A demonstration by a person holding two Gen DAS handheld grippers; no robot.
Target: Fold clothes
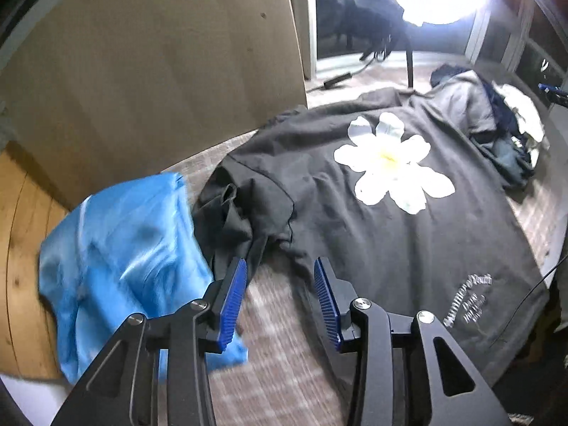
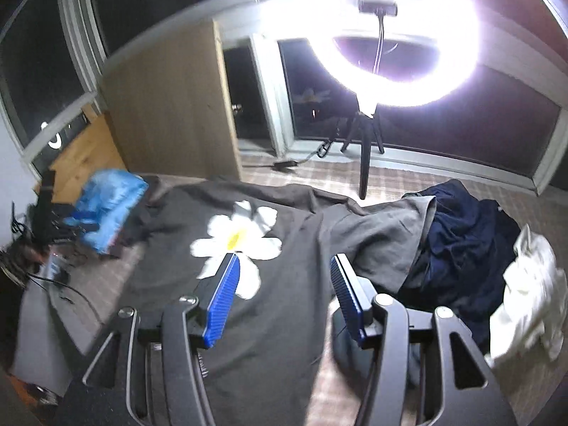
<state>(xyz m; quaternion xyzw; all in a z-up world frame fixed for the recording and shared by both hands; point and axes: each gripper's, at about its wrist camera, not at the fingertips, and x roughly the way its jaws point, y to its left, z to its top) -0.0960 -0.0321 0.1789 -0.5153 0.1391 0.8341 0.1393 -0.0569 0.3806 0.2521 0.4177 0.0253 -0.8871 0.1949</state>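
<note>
Seen only from the left wrist: white lettering (image 1: 468, 300) printed near the hem of the black T-shirt (image 1: 355, 220), and a bunched black sleeve (image 1: 230, 220) lying against the blue garment (image 1: 117, 248). Seen only from the right wrist: the whole ring light (image 2: 390, 32) on its tripod, a tangle of dark cables (image 2: 39, 234) at the far left edge of the floor, and the full heap of grey (image 2: 383, 234), navy (image 2: 468, 234) and white clothes (image 2: 532, 294) at the right.

Spread flat on the checked floor (image 1: 284, 362), flower print (image 1: 390, 163) up, with the blue garment beside its left sleeve and the heap beside its right.

Left hand-held gripper (image 1: 280, 277): jaws apart, nothing between the blue pads, poised above the bare floor at the shirt's left lower edge, the bunched sleeve just beyond the tips. Right hand-held gripper (image 2: 284, 269): jaws apart and empty too, above the shirt's right part, the left pad overlapping a flower petal, the right pad over the shirt's edge where the grey garment starts.
</note>
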